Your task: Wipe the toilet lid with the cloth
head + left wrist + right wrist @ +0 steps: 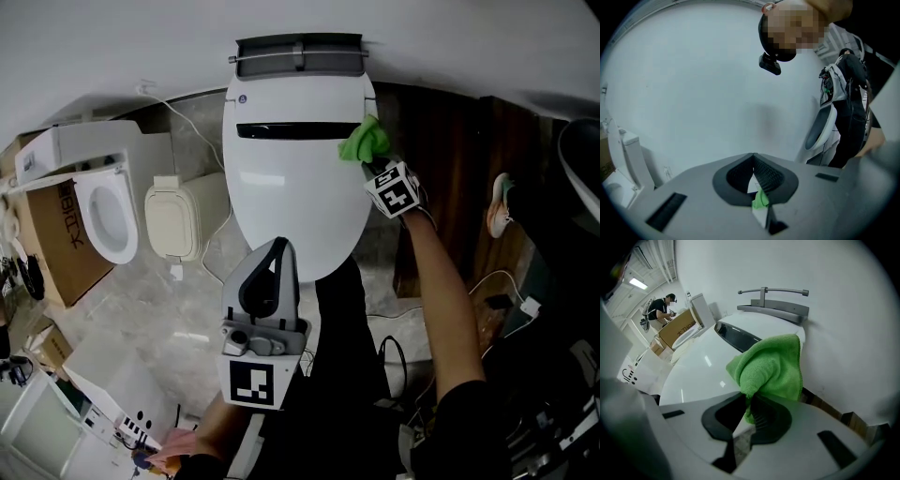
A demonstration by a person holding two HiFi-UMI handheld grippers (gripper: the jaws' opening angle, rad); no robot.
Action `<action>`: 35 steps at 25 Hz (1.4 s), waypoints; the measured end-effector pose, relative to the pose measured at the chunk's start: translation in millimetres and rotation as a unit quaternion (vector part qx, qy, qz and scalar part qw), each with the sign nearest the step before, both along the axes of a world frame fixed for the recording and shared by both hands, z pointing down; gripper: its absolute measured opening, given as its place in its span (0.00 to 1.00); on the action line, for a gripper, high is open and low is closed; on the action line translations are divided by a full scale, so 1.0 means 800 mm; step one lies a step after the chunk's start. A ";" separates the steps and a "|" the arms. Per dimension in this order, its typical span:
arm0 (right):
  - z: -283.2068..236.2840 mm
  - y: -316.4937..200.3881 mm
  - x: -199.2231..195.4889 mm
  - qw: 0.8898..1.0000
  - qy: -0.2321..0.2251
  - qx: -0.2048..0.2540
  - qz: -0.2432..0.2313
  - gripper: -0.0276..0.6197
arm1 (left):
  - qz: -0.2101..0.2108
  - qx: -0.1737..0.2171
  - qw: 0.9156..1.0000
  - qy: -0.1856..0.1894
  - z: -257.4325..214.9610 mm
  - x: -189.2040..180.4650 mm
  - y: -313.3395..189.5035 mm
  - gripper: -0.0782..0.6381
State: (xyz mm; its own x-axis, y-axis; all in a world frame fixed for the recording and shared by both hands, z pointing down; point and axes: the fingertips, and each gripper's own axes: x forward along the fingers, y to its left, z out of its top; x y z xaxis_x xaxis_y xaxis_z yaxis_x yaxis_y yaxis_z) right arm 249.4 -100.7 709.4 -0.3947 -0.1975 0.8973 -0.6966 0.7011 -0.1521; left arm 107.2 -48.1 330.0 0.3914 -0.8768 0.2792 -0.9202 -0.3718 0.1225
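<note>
Because the right gripper [372, 161] pinches the green cloth [364, 141] in closed jaws at the 2 o'clock edge of the toilet lid [281, 187], the bare lid, long axis 12 to 6, lies mostly toward 8 o'clock from it. The left gripper [277, 251], jaws together on nothing, hangs over the 6 o'clock rim, likely in a full sweep's way.

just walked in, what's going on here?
A person is working on a toilet lid with two handheld tools. The right tool is clamped on a green cloth at the lid's far right corner, by the hinge. The left tool does no work: jaws together, held near the person's body.
</note>
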 end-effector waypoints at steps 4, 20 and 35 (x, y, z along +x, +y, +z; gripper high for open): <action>0.007 0.024 -0.004 1.000 0.003 -0.011 0.011 0.11 | 0.015 -0.003 1.000 0.005 -0.001 -0.014 0.007 0.12; 0.018 0.121 -0.028 0.996 0.022 -0.029 0.082 0.11 | 0.027 -0.008 0.999 0.015 0.023 -0.092 0.034 0.12; 0.036 0.249 -0.073 0.981 0.012 -0.059 0.187 0.11 | 0.099 -0.001 0.995 0.020 0.028 -0.130 0.072 0.12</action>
State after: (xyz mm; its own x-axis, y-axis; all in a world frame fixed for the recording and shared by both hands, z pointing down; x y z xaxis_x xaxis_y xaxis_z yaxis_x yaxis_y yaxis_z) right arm 191.3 98.1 738.0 -0.2928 -0.2185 0.9309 -0.9058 0.3752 -0.1968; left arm 2.8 9.3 352.5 0.5667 -0.7810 0.2626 -0.8237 -0.5445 0.1581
